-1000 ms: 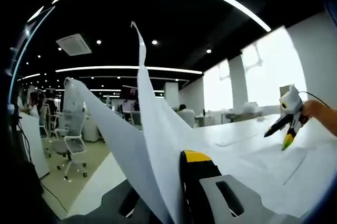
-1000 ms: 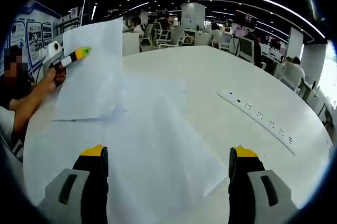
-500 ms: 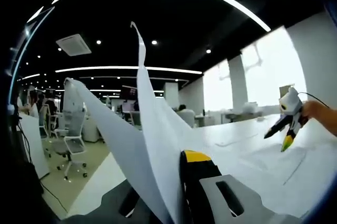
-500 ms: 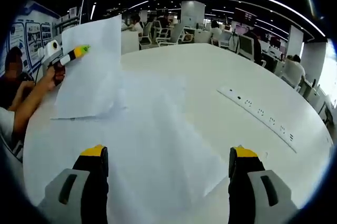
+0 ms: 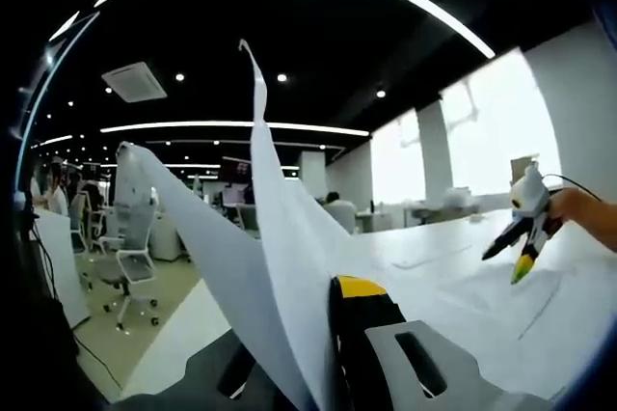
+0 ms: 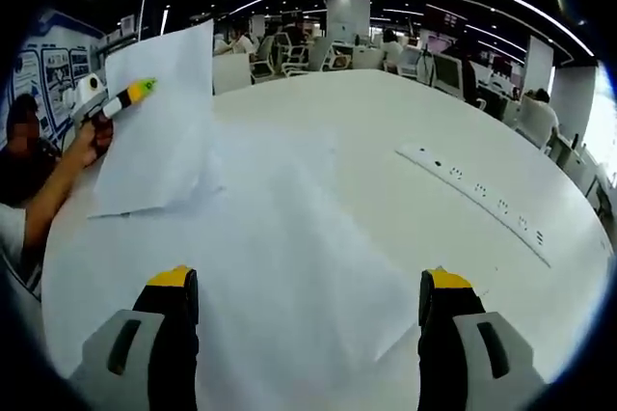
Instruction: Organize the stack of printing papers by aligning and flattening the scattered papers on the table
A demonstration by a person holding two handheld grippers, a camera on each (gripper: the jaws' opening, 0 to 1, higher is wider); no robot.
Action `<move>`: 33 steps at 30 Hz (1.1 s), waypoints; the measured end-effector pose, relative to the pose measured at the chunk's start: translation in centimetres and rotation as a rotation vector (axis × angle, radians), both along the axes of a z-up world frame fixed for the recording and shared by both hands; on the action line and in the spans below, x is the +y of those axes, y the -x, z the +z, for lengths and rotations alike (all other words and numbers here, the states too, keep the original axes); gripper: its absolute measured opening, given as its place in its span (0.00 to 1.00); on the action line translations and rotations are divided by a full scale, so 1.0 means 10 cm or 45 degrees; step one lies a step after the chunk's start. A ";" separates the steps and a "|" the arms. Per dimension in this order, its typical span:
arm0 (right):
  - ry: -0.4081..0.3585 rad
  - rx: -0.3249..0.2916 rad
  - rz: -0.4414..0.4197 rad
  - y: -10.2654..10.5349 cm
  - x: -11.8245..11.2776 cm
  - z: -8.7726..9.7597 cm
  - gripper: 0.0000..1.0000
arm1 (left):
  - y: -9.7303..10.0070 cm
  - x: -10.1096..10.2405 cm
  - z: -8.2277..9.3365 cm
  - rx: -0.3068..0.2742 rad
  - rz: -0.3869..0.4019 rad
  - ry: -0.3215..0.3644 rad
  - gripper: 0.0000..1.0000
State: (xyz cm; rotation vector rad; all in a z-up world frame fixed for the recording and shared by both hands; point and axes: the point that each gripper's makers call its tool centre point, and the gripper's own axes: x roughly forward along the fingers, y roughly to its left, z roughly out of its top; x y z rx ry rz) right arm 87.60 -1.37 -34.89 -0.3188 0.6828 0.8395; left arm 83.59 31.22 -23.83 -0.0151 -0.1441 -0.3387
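Sheets (image 5: 289, 266) stand lifted on edge off the counter (image 6: 386, 131), pinched in the left claw (image 5: 333, 353). More paper (image 6: 289, 276) lies loose under the right claw (image 6: 307, 295), jaws wide apart, holding nothing. I'd tap the raised sheets square before laying them flat on the rest.

Two grippers: left gripper (image 6: 130, 97), right gripper (image 6: 307, 310). One lifted sheet (image 6: 159, 122); several loose papers (image 6: 289, 266) overlapping, number unclear. One table (image 6: 386, 122). One power strip (image 6: 477, 201).
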 end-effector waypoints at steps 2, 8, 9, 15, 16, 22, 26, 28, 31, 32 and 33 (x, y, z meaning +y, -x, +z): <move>0.002 0.005 0.001 0.00 0.01 -0.01 0.90 | 0.00 -0.01 0.00 -0.001 0.000 -0.005 0.07; 0.000 0.010 -0.011 -0.01 -0.03 -0.02 0.90 | 0.00 0.00 -0.01 0.002 -0.002 -0.003 0.07; 0.001 0.011 -0.018 -0.02 -0.04 -0.03 0.90 | 0.00 -0.01 0.00 0.003 -0.005 0.004 0.07; 0.013 0.024 -0.020 -0.01 -0.04 -0.08 0.90 | 0.01 -0.02 0.00 -0.002 -0.014 0.006 0.07; 0.011 0.025 -0.019 -0.01 -0.04 -0.08 0.90 | 0.02 -0.03 0.01 -0.003 -0.018 0.006 0.07; 0.007 0.039 -0.039 -0.04 -0.09 -0.13 0.90 | 0.03 -0.08 0.00 -0.005 -0.035 -0.002 0.07; 0.004 0.043 -0.057 -0.05 -0.12 -0.16 0.90 | 0.02 -0.09 -0.01 0.000 -0.039 -0.002 0.07; -0.004 0.044 -0.058 -0.05 -0.12 -0.16 0.90 | 0.03 -0.10 -0.01 0.000 -0.041 -0.004 0.07; 0.009 0.033 -0.050 -0.05 -0.12 -0.18 0.90 | 0.03 -0.10 -0.02 0.001 -0.040 -0.003 0.07; 0.016 0.030 -0.046 -0.05 -0.12 -0.19 0.90 | 0.03 -0.10 -0.02 0.001 -0.040 -0.004 0.07; 0.031 0.023 -0.037 -0.05 -0.12 -0.20 0.90 | 0.03 -0.10 -0.02 0.000 -0.040 -0.004 0.07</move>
